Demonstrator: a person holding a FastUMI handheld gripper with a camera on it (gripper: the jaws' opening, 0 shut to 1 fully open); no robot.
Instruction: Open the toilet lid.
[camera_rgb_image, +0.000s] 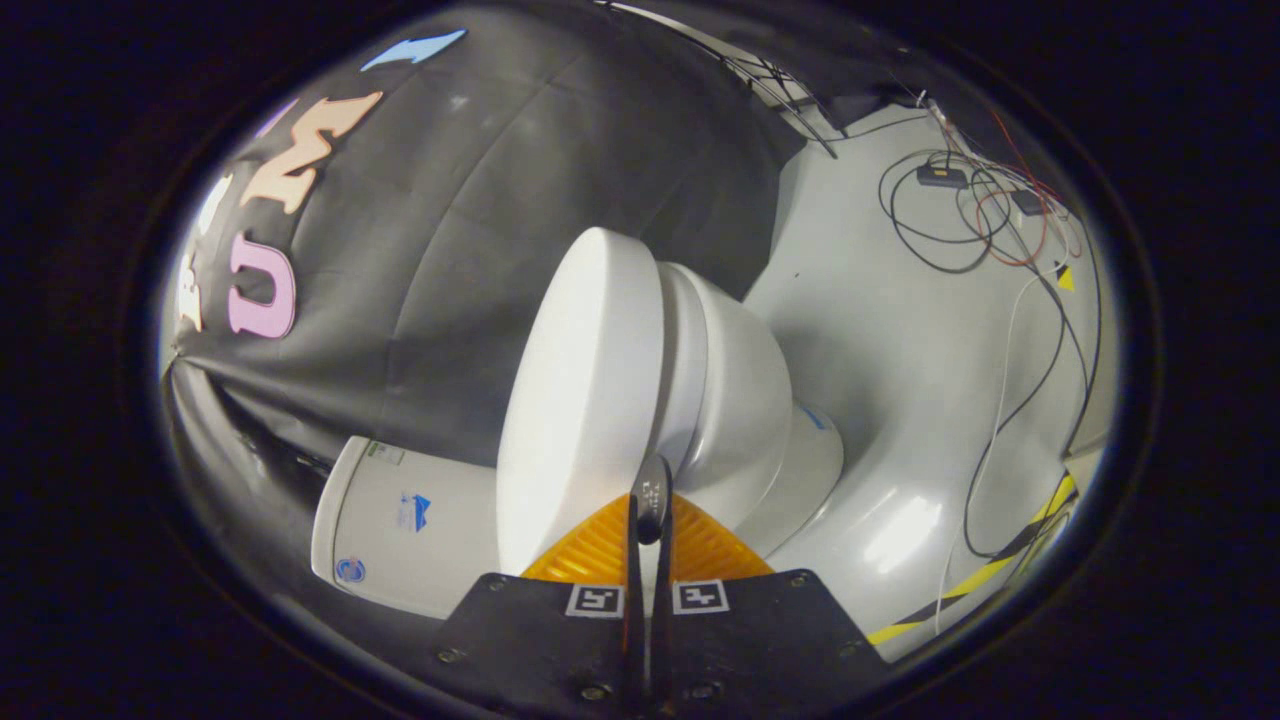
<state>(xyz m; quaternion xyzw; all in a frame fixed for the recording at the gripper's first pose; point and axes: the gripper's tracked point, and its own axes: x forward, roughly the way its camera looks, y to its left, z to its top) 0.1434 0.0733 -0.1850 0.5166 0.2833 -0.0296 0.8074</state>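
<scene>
nearest of all are the two black finger mounts with their square markers (646, 598), and from them the orange fingers (590, 548) of the gripper (650, 510) run forward, drawn almost together with only a thin slit between. a small dark round piece (652, 498) sits right at the tips, touching the edge of the toilet lid (585, 400). whether both fingers actually press on that edge i cannot tell from here; they look closed up at the lid's rim rather than spread.

the lid is straight ahead of the fingers, toward twelve o'clock, white and smooth, standing a little apart from the seat (690, 360), which lies against its two o'clock side. the bowl (750, 410) bulges out beyond the seat toward two o'clock, and the base (810, 460) widens down onto the grey floor (900, 330) at about three o'clock from the fingertips.

at nine o'clock from the tips, just beside the lid, is the white tank (400, 520) with small stickers on it.

further off, the black cloth wall (480, 230) rises behind the toilet from ten to twelve o'clock. out at one to two o'clock, well apart from the bowl, loose black, white and red cables (960, 220) curl over the floor, and yellow-and-black tape (990, 565) runs along it at four o'clock.
</scene>
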